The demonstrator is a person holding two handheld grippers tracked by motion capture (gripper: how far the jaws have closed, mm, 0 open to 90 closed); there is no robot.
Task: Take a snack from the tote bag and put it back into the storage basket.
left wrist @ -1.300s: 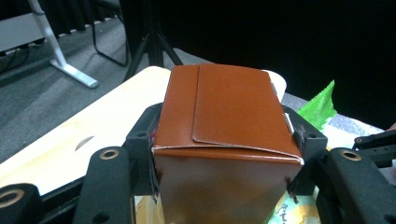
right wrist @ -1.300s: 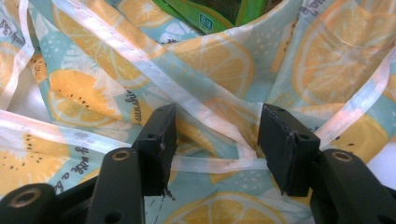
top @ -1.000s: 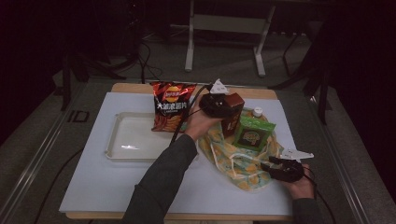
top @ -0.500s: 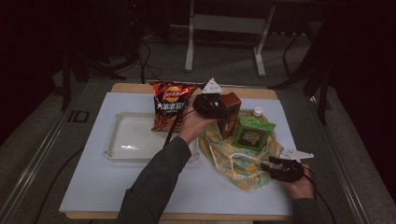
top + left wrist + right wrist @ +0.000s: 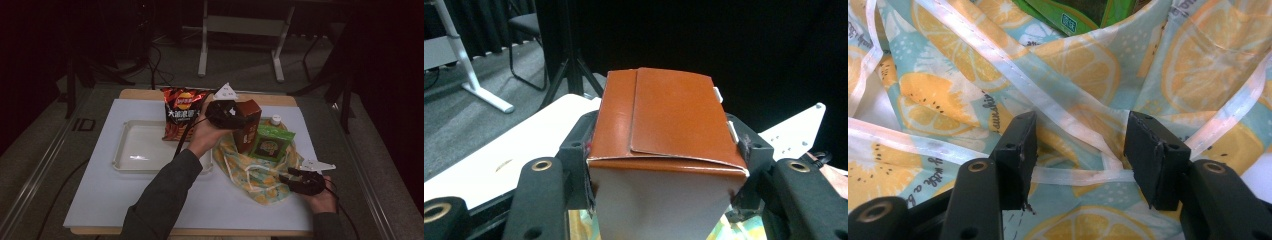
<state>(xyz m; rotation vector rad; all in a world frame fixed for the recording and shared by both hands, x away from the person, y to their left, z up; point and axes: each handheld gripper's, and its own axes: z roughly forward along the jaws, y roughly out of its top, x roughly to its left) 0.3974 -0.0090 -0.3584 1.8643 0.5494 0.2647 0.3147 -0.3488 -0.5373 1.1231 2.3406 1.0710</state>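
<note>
Brown carton [image 5: 247,125] sits upper centre of the high view, clamped between the left tongs [image 5: 226,114] and held up over the near edge of the fruit-print bag [image 5: 252,172]; in the left gripper view the carton [image 5: 664,150] fills the gap between both jaws, pads pressed on its side walls. Whether it is clear of the bag or its bottom is still inside cannot be told, since the hand [image 5: 205,137] covers that part. Green packet [image 5: 271,145] stands in the bag just right of the carton, a bottle cap [image 5: 275,120] behind it. Right tongs [image 5: 295,177] at lower right stand apart, jaws straddling a white strap of the bag [image 5: 1068,175] without pinching it. Chip bag [image 5: 181,112] and white tray [image 5: 142,150] lie left of centre on the table [image 5: 100,200]. Risks, as I judge them: the grip is on smooth cardboard near the top, so the carton could tilt or slip; a snag on the bag's rim could drag the cloth along, as the right tongs are not holding it down. Room is dim; print on the carton unreadable, bag contents partly hidden.
</note>
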